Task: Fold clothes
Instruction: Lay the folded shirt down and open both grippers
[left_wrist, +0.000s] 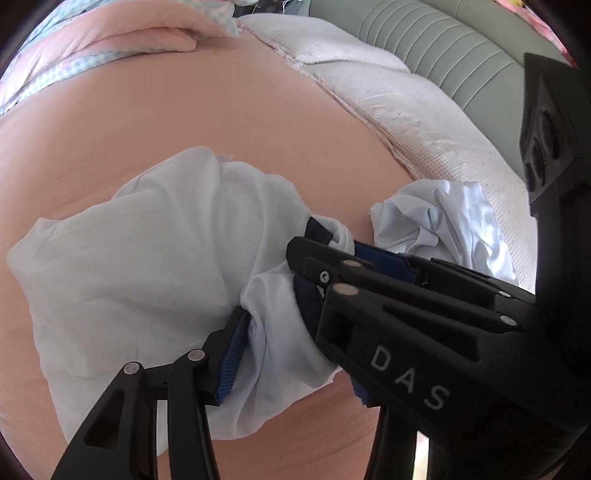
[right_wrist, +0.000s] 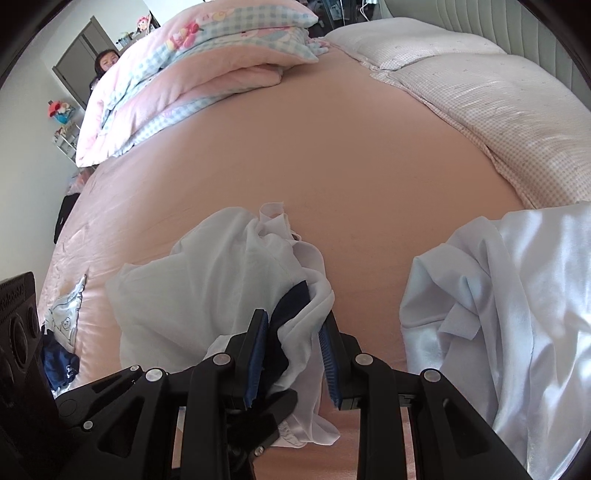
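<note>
A white garment with navy trim (left_wrist: 140, 258) (right_wrist: 192, 295) lies bunched on the pink bed sheet (left_wrist: 221, 122) (right_wrist: 314, 155). My left gripper (left_wrist: 291, 369) has a gathered fold of it between its blue pads; its right finger is mostly hidden behind the other tool. My right gripper (right_wrist: 293, 350) is shut on the same garment at the navy-trimmed edge, and in the left wrist view it crosses from the right, its tip (left_wrist: 306, 258) buried in that fold. The two grippers grip close together, almost touching.
A second crumpled white garment (left_wrist: 443, 221) (right_wrist: 498, 314) lies to the right. A folded pink and blue quilt (right_wrist: 184, 74) and a checked white quilt (right_wrist: 498, 103) line the far side. Small clothes (right_wrist: 62, 332) lie at the left edge. A person (right_wrist: 105, 61) sits behind the quilt.
</note>
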